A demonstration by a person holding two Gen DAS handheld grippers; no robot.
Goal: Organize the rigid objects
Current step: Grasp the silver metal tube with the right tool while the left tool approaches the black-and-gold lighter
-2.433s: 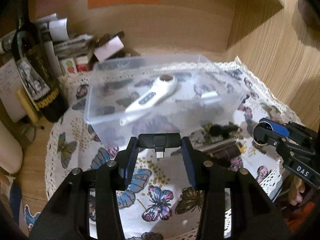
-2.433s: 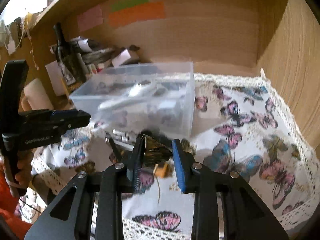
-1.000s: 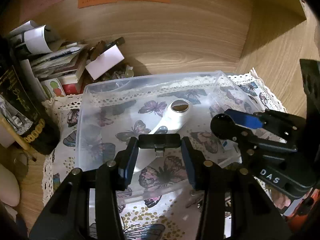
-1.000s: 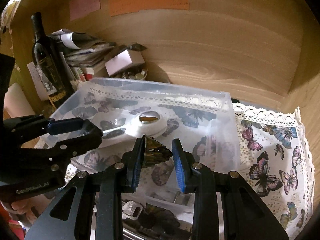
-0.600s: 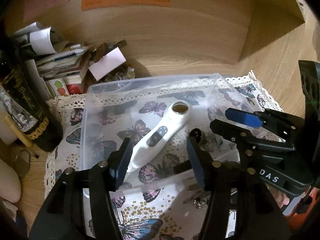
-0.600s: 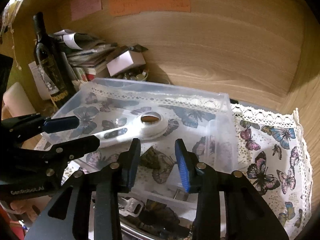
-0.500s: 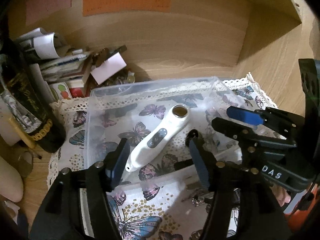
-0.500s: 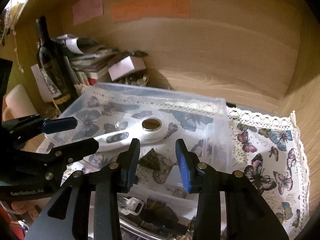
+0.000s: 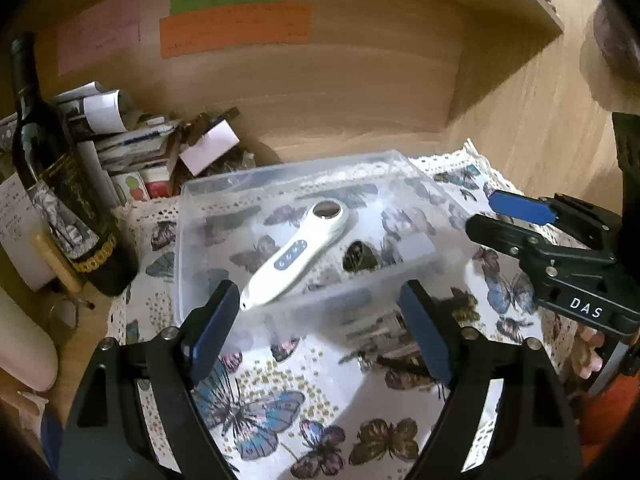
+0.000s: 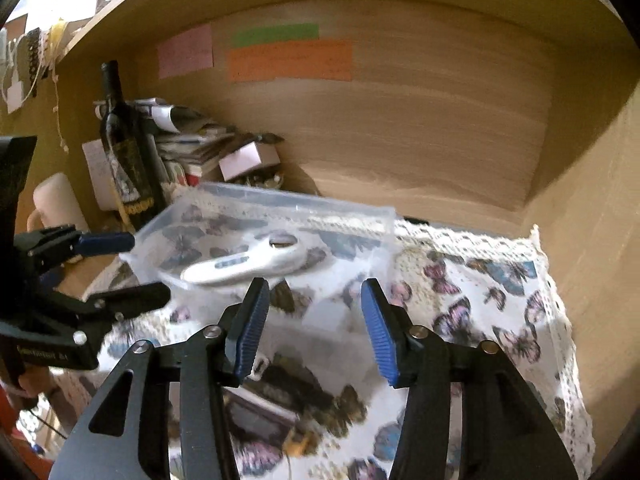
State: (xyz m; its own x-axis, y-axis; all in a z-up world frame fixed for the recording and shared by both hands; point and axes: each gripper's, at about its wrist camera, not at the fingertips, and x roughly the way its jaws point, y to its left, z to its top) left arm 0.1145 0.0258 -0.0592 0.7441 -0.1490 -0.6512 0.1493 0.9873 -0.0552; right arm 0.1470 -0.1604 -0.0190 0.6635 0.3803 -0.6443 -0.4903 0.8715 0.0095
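Butterfly-print tablecloth (image 9: 280,408) with lace edging covers the shelf surface on which I am working. On it stands the clear plastic bin (image 9: 188,248), its walls upright. Beside the bin, toward my left, a dark wine bottle (image 9: 60,184) stands upright. Inside the bin a white handheld device (image 9: 296,256) lies diagonally, round head toward the back wall. Just beside it on the bin floor sits a small dark shiny object (image 9: 356,256). My left gripper (image 9: 320,320) hovers at the bin's near wall, jaws spread wide with nothing between them. My right gripper (image 10: 316,320) hovers at the bin's near corner, jaws likewise wide apart and empty. More small dark items (image 9: 384,336), blurred, lie on the cloth in front of the bin
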